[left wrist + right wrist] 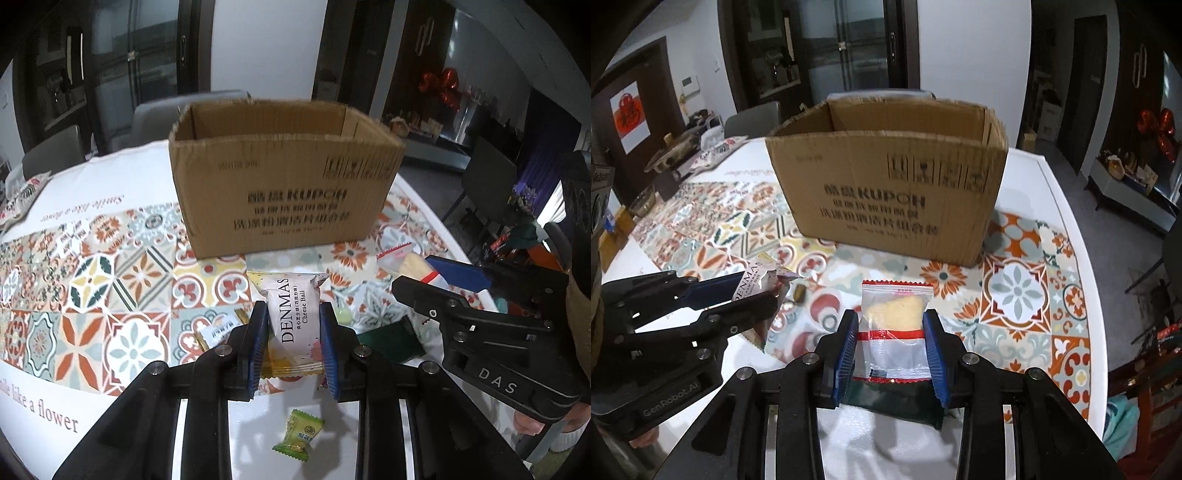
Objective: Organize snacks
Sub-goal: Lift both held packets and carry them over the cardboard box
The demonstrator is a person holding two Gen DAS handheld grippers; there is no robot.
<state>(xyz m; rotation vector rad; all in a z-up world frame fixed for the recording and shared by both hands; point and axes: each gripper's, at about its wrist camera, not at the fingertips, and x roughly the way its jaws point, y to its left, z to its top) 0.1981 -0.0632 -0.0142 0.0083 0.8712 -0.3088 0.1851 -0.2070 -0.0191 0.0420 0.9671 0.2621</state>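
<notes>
Left tool [293, 332] grips the cheese ball packet [293, 310], right tool [891, 343] grips the clear snack bag [895, 317]; the open cardboard box [284, 184] stands just beyond both.

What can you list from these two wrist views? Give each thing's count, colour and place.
cardboard box: one, brown, open-topped, on tablecloth behind the snacks
tablecloth: one, white with patterned tiles, covering table
Denmas packet: one, white and pink, between left fingers
clear packet: one, clear with red stripes, between right fingers
green candy: one, green, near edge
dark green packet: one, below right gripper
left gripper: black with blue pads
right gripper: same colours
</notes>
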